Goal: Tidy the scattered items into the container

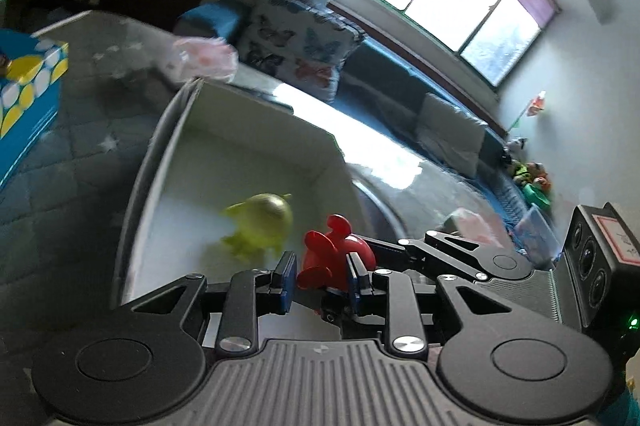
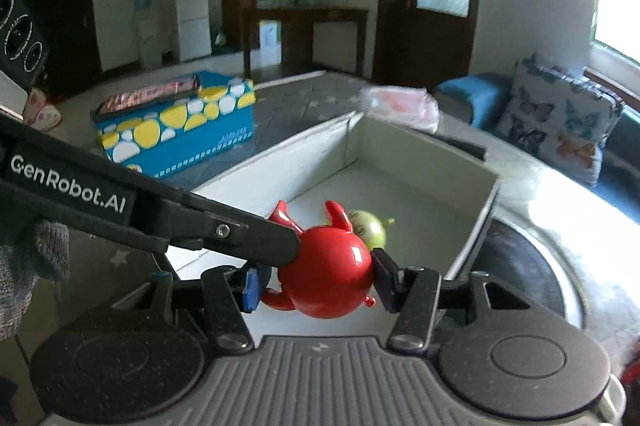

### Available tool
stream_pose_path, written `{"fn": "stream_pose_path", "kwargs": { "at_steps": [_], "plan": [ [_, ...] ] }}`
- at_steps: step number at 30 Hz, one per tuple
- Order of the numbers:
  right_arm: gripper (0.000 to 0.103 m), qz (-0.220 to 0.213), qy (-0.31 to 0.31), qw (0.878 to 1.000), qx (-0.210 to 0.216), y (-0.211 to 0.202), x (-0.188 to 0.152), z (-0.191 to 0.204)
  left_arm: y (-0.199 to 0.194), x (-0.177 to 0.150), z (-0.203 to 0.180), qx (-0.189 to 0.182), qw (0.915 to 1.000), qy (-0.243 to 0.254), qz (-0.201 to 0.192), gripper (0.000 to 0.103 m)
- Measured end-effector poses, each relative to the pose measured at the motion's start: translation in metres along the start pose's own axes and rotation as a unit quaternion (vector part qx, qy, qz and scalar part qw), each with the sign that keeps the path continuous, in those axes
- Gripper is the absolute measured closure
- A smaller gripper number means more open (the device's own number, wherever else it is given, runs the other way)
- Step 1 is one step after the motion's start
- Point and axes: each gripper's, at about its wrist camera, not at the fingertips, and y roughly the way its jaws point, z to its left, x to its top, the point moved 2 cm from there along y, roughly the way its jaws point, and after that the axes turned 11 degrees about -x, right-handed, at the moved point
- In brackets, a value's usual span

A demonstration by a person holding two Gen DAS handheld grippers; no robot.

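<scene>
Glossy red plastic figure toy [image 2: 326,272] pinched between fingers of right gripper [image 2: 316,284], hanging over near end of shallow white rectangular cardboard box [image 2: 470,230] — not yet released. Left gripper [image 1: 318,280]: fingers drawn close, red toy seen between them in left wrist view; in right wrist view, dark arm of it crossing to toy's side. Whether pressing or just alongside, cannot tell. Yellow-green plastic figure toy [image 1: 262,226] already lying on box floor. Judged about midway — one in, one at the drop. Pink crumpled plastic bag [image 2: 400,103] on grey star-patterned surface [image 2: 312,101] beyond box, possibly left to gather.
</scene>
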Motion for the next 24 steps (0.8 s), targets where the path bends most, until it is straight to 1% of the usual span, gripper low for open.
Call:
{"fn": "stream_pose_path", "kwargs": {
  "at_steps": [6,10,14,19,24],
  "plan": [
    [0.049,0.042,-0.006,0.999,0.015,0.029,-0.002,0.003,0.009,0.001,0.023,0.016,0.9996,-0.019,0.016,0.075],
    [0.048,0.067,-0.007,0.997,0.023,0.043,0.000,0.002,0.014,0.002,0.030,0.023,0.9992,-0.023,0.024,0.075],
    [0.048,0.088,-0.015,0.996,0.022,0.056,0.002,0.004,0.020,0.003,0.035,0.032,0.9986,-0.024,0.034,0.075],
    [0.048,0.106,-0.022,0.994,0.023,0.066,0.003,0.007,0.024,0.003,0.038,0.034,0.9984,-0.025,0.037,0.075],
    [0.048,0.109,-0.025,0.994,0.021,0.067,0.002,0.009,0.023,0.003,0.036,0.035,0.9985,-0.024,0.036,0.075]
  ]
}}
